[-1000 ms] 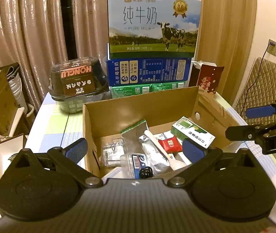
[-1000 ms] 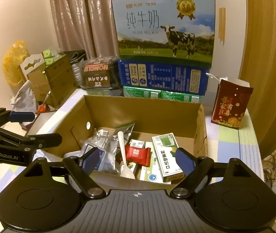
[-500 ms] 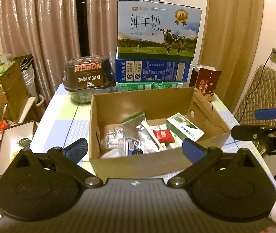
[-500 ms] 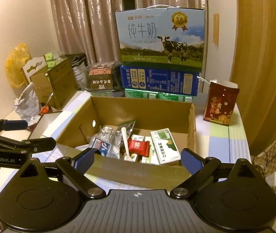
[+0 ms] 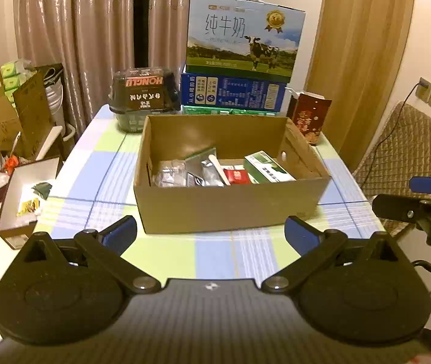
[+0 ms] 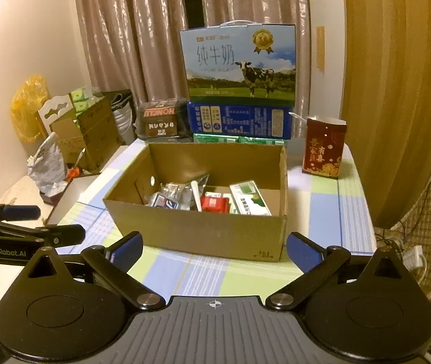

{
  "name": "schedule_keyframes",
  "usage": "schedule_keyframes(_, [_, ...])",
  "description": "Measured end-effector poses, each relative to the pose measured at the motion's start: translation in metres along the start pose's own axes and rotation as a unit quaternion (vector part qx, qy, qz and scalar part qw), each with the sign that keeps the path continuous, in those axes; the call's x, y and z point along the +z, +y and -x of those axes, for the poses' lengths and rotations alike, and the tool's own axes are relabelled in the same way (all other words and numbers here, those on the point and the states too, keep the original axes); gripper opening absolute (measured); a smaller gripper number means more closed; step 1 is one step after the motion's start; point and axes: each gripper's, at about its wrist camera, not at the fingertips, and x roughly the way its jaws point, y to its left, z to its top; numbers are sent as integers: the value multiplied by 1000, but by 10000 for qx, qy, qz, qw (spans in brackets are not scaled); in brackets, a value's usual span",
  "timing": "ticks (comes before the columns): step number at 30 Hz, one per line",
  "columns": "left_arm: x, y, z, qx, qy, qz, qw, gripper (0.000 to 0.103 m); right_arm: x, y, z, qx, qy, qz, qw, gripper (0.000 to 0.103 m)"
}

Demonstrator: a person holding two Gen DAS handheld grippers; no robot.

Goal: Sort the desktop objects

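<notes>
**Grippers idle before a filled box**

Nearest the cameras, the left gripper [image 5: 211, 232] and the right gripper [image 6: 214, 247] hover above the checked tablecloth [image 5: 215, 254], jaws spread wide and holding nothing, both short of the box [image 5: 230, 209] and aimed at it. That stance suggests the sorting is done, or paused between picks. Inside the box lie the small objects: foil packets [image 5: 173, 176], a white spoon [image 5: 220, 171], a red packet [image 5: 236, 176] and a green carton [image 5: 268, 170], gathered loosely on its floor so the cloth around stays bare. Behind it stand stacked milk cartons [image 5: 239, 36], a dark food tub [image 5: 142, 94] and a red bag [image 5: 308, 116], seemingly parked clear of the work.
</notes>
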Motion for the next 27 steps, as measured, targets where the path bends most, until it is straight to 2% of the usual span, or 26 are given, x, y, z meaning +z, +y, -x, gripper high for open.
schedule_keyframes(8, [-20,-12,28,75,-125,153,9998,102,-25,4,30,55,-43,-345,9994,101])
schedule_keyframes(13, [-29,-16,40,60,-143,239,9996,102,-38,6,36,-26,57,-353,9994,101])
schedule_keyframes(27, [-39,-24,46,156,-134,191,9996,102,-49,6,44,-79,145,-409,9990,101])
